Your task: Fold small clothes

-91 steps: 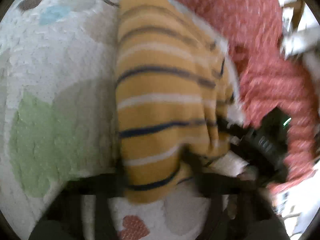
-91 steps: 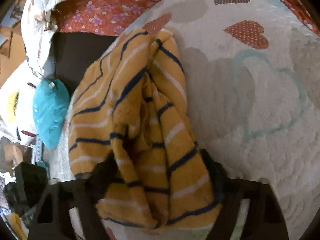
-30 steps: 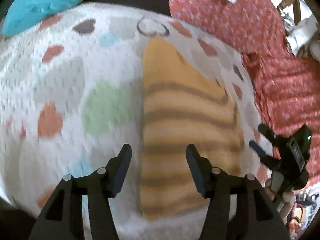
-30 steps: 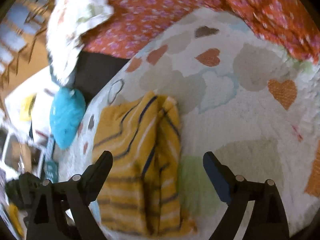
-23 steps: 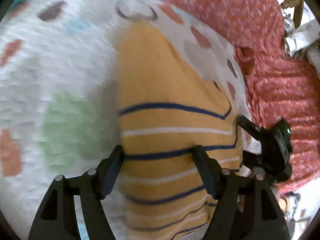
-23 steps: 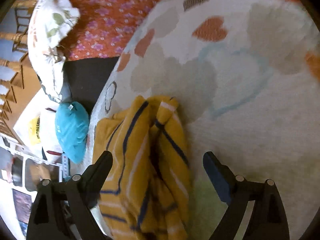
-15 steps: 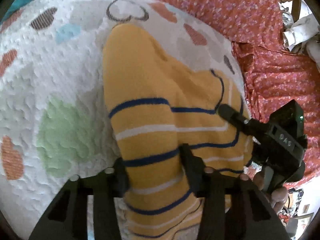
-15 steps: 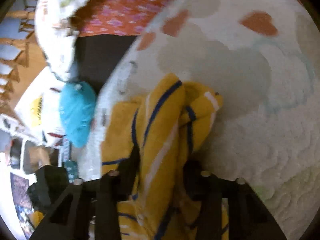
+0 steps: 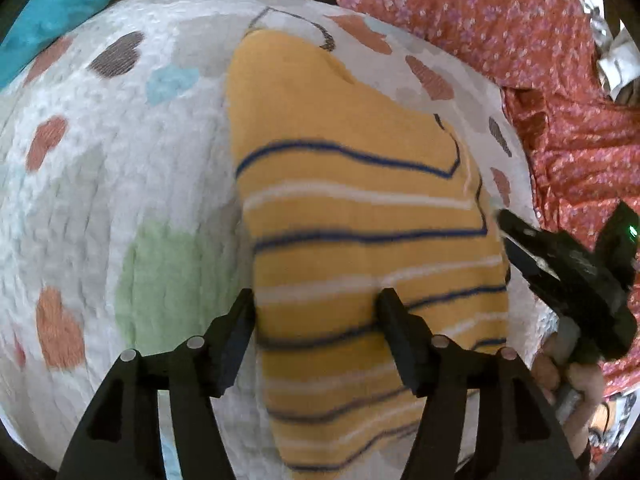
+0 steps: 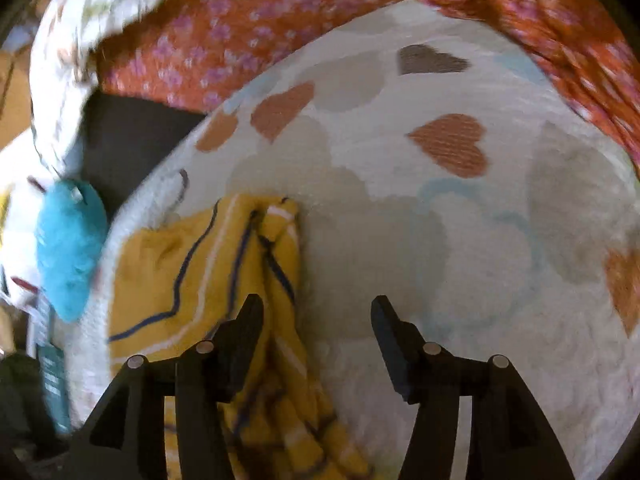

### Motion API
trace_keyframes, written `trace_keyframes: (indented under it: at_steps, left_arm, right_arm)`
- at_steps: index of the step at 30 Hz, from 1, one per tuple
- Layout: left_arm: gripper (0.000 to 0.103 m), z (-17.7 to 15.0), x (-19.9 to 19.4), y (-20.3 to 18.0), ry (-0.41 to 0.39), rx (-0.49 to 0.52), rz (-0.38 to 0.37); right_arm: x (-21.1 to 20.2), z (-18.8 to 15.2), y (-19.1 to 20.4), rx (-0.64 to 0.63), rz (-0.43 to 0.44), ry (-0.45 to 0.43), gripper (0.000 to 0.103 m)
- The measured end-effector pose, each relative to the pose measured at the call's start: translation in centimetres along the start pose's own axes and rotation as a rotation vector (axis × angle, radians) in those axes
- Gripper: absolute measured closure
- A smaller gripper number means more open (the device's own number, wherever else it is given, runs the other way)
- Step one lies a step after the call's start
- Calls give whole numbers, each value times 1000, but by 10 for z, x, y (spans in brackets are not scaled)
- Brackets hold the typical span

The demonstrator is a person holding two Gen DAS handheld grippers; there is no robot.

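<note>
A folded yellow garment (image 9: 352,216) with navy and white stripes lies flat on a white rug with coloured hearts (image 9: 120,168). My left gripper (image 9: 316,308) is open, its jaws apart above the garment's near half. My right gripper (image 10: 316,312) is open; its left finger is over the garment's bunched right edge (image 10: 224,280), its right finger over bare rug (image 10: 460,232). The right gripper also shows in the left wrist view (image 9: 568,272), held by a hand at the garment's right side.
A red flowered cloth (image 9: 540,60) lies beyond the rug (image 10: 248,28). A turquoise cushion (image 10: 68,248) and a white patterned cushion (image 10: 80,40) sit at the rug's left edge. Dark floor (image 10: 132,136) shows between them.
Both grippers were shut on the garment half a second ago. Now both have opened and let go, and the garment lies flat on the rug.
</note>
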State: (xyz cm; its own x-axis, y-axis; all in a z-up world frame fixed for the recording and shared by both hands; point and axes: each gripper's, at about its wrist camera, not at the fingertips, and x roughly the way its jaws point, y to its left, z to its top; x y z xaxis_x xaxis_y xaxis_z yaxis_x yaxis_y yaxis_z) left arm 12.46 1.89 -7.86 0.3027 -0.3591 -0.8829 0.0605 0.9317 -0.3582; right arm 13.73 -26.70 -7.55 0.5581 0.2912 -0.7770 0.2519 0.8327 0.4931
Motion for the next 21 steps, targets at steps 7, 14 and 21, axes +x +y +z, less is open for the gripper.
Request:
trace_keyframes:
  at_steps: [7, 14, 21]
  left_arm:
    - [35, -64, 1, -5, -10, 4, 45]
    - [35, -102, -37, -33, -111, 152, 161]
    - [30, -145, -127, -51, -402, 183, 276]
  right_arm:
    - [-36, -67, 19, -159, 153, 39, 71]
    - [-27, -105, -18, -50, 68, 67, 78]
    - [-97, -156, 4, -220, -52, -44, 55]
